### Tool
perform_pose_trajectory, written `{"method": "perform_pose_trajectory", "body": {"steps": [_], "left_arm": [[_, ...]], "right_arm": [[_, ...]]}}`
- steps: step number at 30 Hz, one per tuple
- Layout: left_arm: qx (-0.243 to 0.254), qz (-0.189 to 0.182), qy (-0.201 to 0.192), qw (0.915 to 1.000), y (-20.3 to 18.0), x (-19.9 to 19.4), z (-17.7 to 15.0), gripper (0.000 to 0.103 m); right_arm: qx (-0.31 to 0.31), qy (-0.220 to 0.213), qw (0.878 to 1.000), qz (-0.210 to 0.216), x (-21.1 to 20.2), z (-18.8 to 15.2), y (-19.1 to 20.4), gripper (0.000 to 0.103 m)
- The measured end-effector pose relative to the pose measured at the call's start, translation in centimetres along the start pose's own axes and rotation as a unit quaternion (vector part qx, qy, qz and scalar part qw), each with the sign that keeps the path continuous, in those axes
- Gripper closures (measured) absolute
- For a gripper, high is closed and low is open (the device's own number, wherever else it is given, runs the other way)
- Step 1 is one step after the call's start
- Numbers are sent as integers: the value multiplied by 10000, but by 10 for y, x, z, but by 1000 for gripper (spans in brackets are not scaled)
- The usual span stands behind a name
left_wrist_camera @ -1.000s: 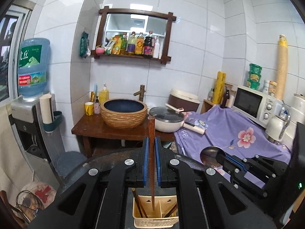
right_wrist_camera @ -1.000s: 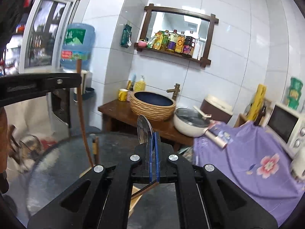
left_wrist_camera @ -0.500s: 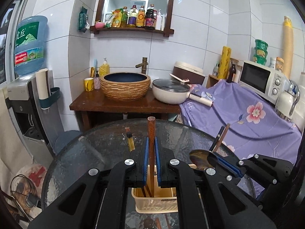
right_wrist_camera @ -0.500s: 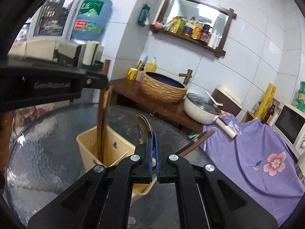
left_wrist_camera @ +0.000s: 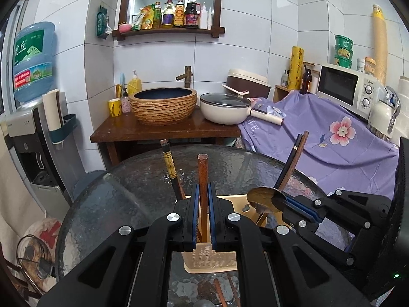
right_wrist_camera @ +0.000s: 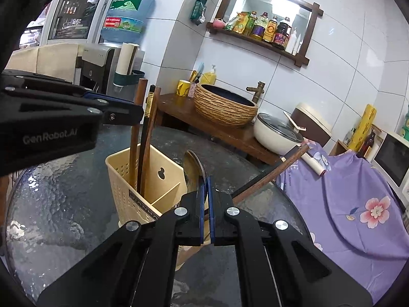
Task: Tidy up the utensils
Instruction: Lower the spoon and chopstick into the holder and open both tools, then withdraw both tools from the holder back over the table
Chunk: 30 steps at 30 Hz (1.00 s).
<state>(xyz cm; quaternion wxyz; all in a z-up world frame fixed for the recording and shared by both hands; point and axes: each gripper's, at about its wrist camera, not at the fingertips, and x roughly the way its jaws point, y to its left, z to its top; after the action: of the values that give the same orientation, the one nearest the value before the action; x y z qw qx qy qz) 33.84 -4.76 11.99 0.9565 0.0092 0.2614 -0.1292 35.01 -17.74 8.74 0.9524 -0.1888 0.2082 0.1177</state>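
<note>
Two utensils hang over the cream holder (right_wrist_camera: 143, 179) on the glass table (right_wrist_camera: 64, 204): a brown chopstick (left_wrist_camera: 202, 179) pinched upright by the left gripper (left_wrist_camera: 203, 192), a metal spoon (right_wrist_camera: 193, 171) pinched by the right gripper (right_wrist_camera: 206, 186).

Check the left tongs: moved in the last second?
Yes. The left tongs, shut on the brown chopstick, came down: the wall shelf rose in the left wrist view, and the cream utensil holder now sits right beneath them.
</note>
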Motion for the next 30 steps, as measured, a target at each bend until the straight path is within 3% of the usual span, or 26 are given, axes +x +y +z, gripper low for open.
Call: {"method": "perform_pose_trajectory", "body": {"steps": [5, 9, 10, 11, 13, 21, 25, 30], "left_arm": [[-64, -43, -46, 10000, 2, -5, 0, 92], [7, 138, -408, 9991, 4, -25, 0, 40], [13, 233, -571, 9981, 5, -33, 0, 34], [34, 278, -659, 9974, 5, -39, -1, 33], [102, 301, -721, 9969, 6, -47, -3, 29], [-267, 313, -733, 9965, 21, -69, -26, 10], [-390, 281, -521, 9975, 27, -72, -45, 8], [-354, 309, -275, 9985, 28, -76, -73, 8]], "right_arm": [[2, -21, 10000, -29, -3, 0, -3, 100], [66, -43, 10000, -44, -8, -4, -8, 97], [133, -46, 9999, -12, -9, -6, -11, 89], [172, -63, 9998, 14, -11, -7, -13, 71], [208, -176, 9996, -1, -16, -8, -15, 49], [467, -524, 9975, -6, -43, -10, -20, 44], [465, -806, 9956, -82, -69, -15, -17, 37], [465, -747, 9959, 210, -92, -32, -5, 34]]}}
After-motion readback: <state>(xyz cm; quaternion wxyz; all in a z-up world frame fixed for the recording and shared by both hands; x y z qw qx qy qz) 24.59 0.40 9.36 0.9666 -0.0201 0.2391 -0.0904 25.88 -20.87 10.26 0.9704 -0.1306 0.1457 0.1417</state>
